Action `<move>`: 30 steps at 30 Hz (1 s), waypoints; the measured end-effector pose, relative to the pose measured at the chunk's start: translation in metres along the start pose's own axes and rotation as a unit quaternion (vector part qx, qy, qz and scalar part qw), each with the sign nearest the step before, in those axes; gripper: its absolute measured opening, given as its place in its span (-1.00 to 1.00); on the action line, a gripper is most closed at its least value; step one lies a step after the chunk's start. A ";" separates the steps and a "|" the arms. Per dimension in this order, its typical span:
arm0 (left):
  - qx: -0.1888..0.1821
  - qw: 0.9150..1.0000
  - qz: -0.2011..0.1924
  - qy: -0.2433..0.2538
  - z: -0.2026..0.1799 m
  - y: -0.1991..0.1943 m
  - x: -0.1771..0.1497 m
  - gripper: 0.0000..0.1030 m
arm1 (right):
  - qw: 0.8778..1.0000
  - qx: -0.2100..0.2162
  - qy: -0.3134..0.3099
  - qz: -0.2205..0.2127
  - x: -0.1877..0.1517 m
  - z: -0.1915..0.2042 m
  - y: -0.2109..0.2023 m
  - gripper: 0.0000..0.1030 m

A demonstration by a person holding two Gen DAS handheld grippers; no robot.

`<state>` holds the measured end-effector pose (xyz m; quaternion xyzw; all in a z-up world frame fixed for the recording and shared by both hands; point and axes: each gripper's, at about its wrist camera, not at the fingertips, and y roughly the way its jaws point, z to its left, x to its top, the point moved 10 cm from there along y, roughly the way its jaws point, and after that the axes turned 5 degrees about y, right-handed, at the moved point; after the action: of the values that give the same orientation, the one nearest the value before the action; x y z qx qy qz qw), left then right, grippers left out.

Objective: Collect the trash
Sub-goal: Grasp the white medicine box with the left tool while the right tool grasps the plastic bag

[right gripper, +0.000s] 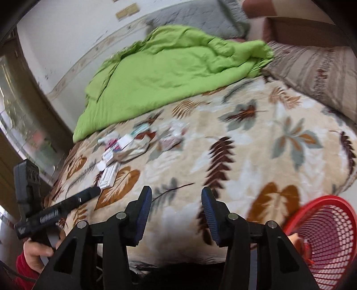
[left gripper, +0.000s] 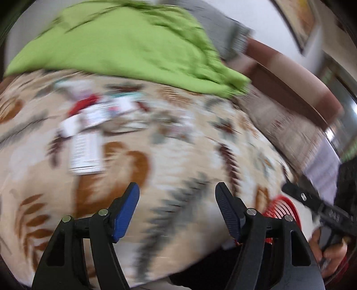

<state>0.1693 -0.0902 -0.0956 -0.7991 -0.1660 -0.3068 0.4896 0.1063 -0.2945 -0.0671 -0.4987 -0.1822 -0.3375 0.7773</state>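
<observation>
Scattered trash lies on the leaf-patterned bedspread [right gripper: 245,156]: a flat white printed box [left gripper: 86,154] [right gripper: 108,176], a heap of small cartons and wrappers [left gripper: 96,111] [right gripper: 125,147] and a crumpled clear wrapper [right gripper: 174,133]. My left gripper [left gripper: 177,189] hangs open over bare blanket, with the trash ahead and to its left and nothing between its blue pads. My right gripper [right gripper: 176,191] is also open and holds nothing; the trash lies ahead to its left. A red mesh basket [right gripper: 323,234] [left gripper: 279,207] stands at the bed's near edge, right of both grippers. The left wrist view is motion-blurred.
A crumpled green quilt [right gripper: 167,73] [left gripper: 125,44] covers the far side of the bed, with a grey pillow [right gripper: 200,15] behind it and a striped pillow [right gripper: 312,73] to the right. A hand in a red sleeve [right gripper: 33,252] holds the left tool. A brown headboard [left gripper: 290,84] runs at the right.
</observation>
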 end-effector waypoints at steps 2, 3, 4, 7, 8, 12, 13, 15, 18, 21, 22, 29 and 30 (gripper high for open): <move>0.025 0.999 -0.004 -0.032 0.032 -0.001 0.003 0.35 | 1.000 0.007 -0.007 0.011 -0.004 0.011 0.012 -0.03; 0.042 0.998 -0.006 -0.051 0.050 -0.002 0.003 0.35 | 1.000 0.009 -0.011 0.016 -0.005 0.016 0.019 -0.02; 0.052 0.996 -0.007 -0.066 0.063 -0.001 0.004 0.35 | 1.000 0.010 -0.013 0.019 -0.006 0.020 0.023 -0.01; 0.080 0.992 -0.009 -0.094 0.091 0.002 0.004 0.35 | 0.999 0.016 -0.021 0.027 -0.008 0.031 0.037 0.08; 0.085 0.992 -0.008 -0.098 0.095 0.004 0.004 0.35 | 0.999 0.015 -0.022 0.029 -0.009 0.033 0.042 0.11; 0.104 0.990 -0.006 -0.091 0.101 0.014 0.009 0.35 | 0.999 0.012 -0.023 0.038 -0.011 0.038 0.059 0.13; 0.112 0.990 -0.006 -0.086 0.100 0.019 0.012 0.36 | 0.999 0.010 -0.021 0.041 -0.009 0.038 0.062 0.14; 0.130 0.989 -0.002 -0.074 0.102 0.029 0.018 0.37 | 0.999 0.011 -0.014 0.040 -0.003 0.037 0.067 0.18; 0.152 0.986 0.008 -0.072 0.109 0.045 0.025 0.37 | 0.999 0.001 -0.009 0.035 0.006 0.032 0.074 0.23; 0.171 0.983 0.030 -0.066 0.116 0.068 0.027 0.37 | 0.999 -0.006 0.002 0.036 0.015 0.029 0.084 0.23; 0.184 0.980 0.038 -0.062 0.120 0.076 0.027 0.37 | 0.999 -0.008 0.004 0.035 0.018 0.028 0.087 0.23; 0.228 0.972 0.043 -0.035 0.133 0.093 0.032 0.13 | 0.998 -0.045 0.017 0.040 0.061 0.017 0.134 0.26; 0.234 0.971 0.042 -0.028 0.133 0.092 0.032 -0.02 | 0.998 -0.050 0.019 0.040 0.068 0.016 0.143 0.26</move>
<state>0.2894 -0.0163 -0.1819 -0.6768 -0.2131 -0.2155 0.6709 0.2564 -0.2642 -0.1111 -0.5374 -0.1303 -0.3241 0.7675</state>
